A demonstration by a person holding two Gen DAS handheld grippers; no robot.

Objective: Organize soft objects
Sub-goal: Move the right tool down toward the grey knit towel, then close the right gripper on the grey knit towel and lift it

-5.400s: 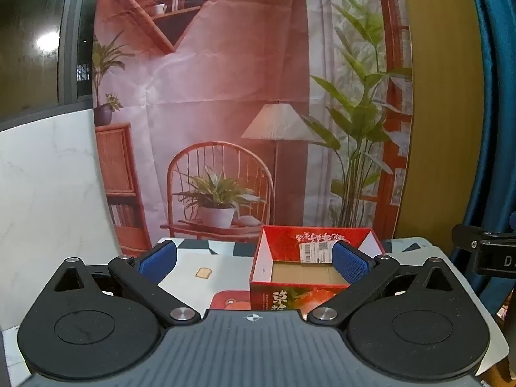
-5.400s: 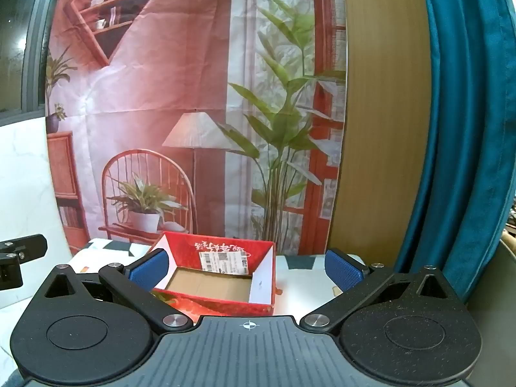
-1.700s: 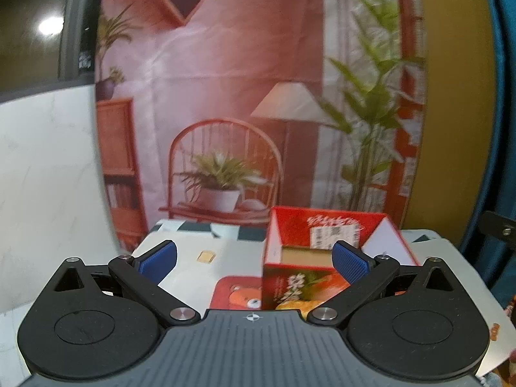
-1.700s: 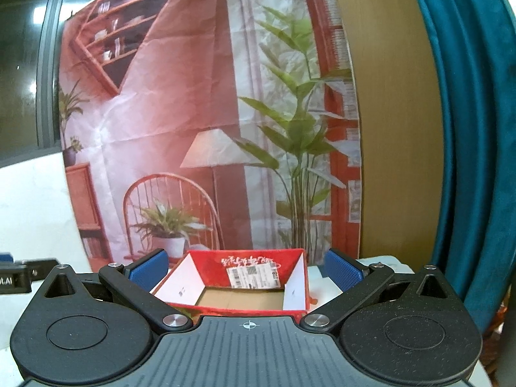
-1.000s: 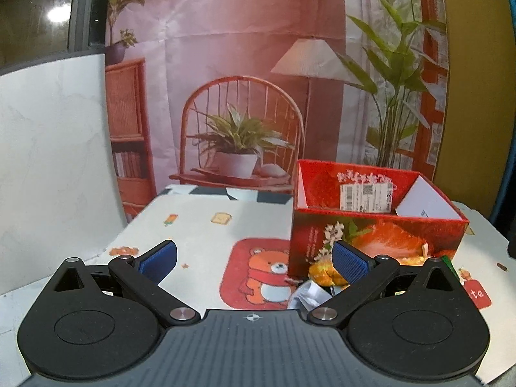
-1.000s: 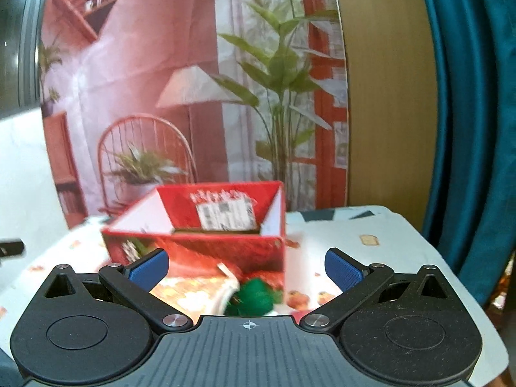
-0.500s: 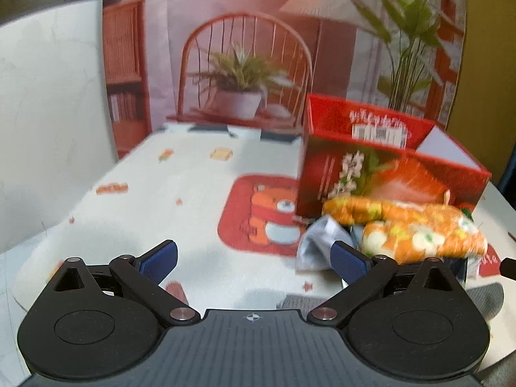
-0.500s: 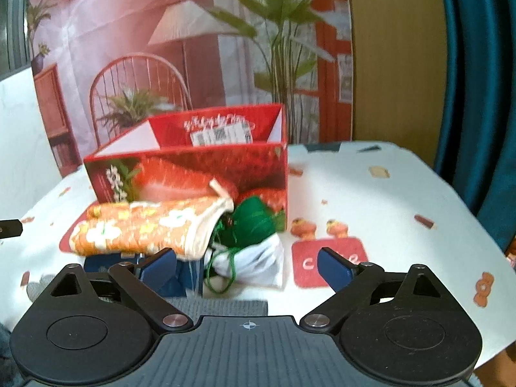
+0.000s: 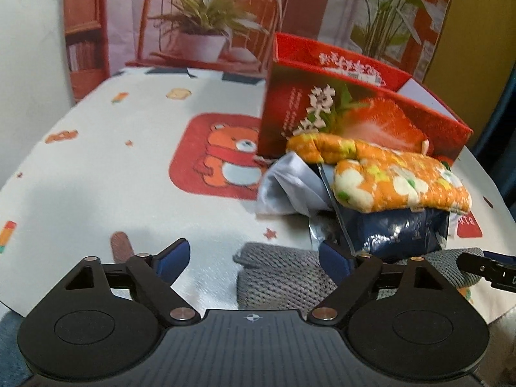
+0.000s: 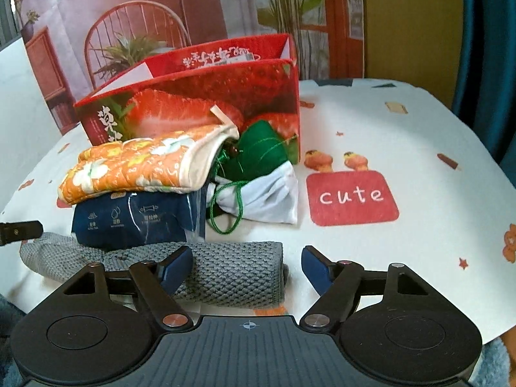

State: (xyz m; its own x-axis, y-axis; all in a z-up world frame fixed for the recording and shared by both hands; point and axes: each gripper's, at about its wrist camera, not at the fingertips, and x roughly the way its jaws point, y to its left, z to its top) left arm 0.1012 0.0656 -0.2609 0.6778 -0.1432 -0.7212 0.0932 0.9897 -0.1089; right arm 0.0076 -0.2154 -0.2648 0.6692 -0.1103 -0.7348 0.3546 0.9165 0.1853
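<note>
A pile of soft things lies in front of a red strawberry box (image 9: 325, 103) (image 10: 193, 96). An orange flowered mitt (image 9: 396, 180) (image 10: 138, 164) lies on a dark blue packet (image 9: 396, 232) (image 10: 129, 219). A grey knitted cloth (image 9: 280, 274) (image 10: 232, 274) lies nearest the table's front edge. A green pouch (image 10: 258, 151) and a white cloth (image 10: 267, 196) (image 9: 290, 187) lie beside them. My left gripper (image 9: 254, 258) is open over the cloth's left end. My right gripper (image 10: 248, 267) is open over its right end.
The table (image 9: 96, 177) (image 10: 419, 129) has a white cover printed with a bear and a red "cute" patch (image 10: 351, 196). A printed room backdrop hangs behind. A blue curtain (image 10: 483, 32) hangs at the right. The table's front edge is just below both grippers.
Both grippers have come down from looking over the box and moved close to the pile. The grey cloth now lies between each gripper's fingers. Both stayed open.
</note>
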